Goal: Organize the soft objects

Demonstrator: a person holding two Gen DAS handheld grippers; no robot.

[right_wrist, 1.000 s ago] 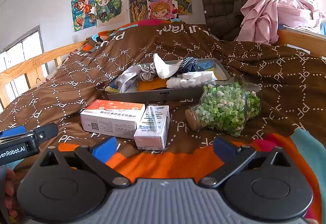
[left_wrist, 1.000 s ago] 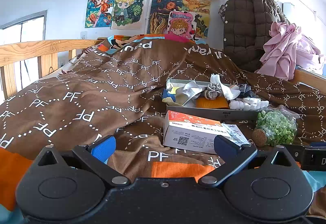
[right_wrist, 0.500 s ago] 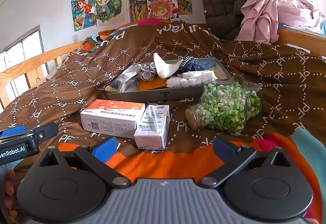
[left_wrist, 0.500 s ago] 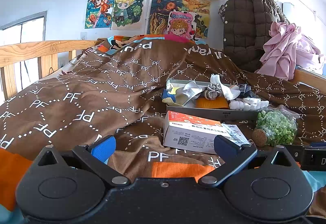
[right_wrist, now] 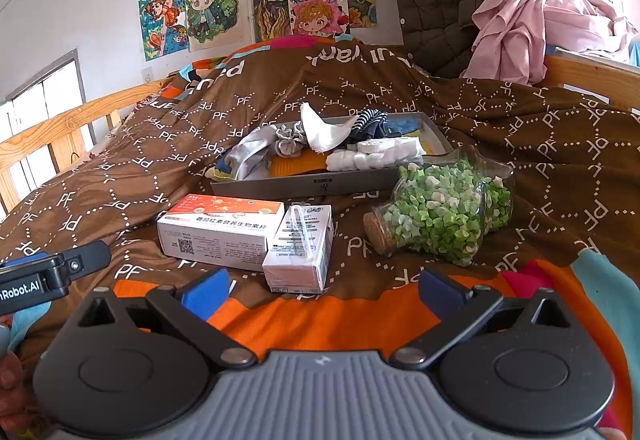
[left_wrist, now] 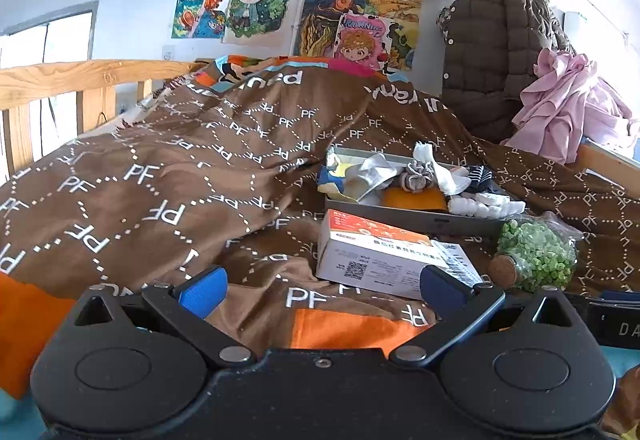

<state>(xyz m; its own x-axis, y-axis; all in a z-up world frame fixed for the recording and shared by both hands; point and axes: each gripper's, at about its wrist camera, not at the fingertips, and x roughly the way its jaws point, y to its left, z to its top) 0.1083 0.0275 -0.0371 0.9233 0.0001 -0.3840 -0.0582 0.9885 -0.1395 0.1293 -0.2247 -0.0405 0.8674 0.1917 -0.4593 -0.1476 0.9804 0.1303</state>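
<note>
— Brown quilt covers the whole bed; where is there room to move?
— Bare quilt lies wide open to the left of the grey tray. A wooden rail edges the bed's left side, and a pink cloth heap and dark padded coat close off the far right.
— What's in the tray?
— Soft things: a white cloth, a grey scrunchie, a striped piece, white padding, something orange. In front lie a white-and-orange box, a small carton touching it, and a corked jar of green paper stars on its side.
— And the claws?
— Left gripper and right gripper both have fingers spread apart, empty, low over the near quilt. Nothing has shifted from a second ago.
</note>
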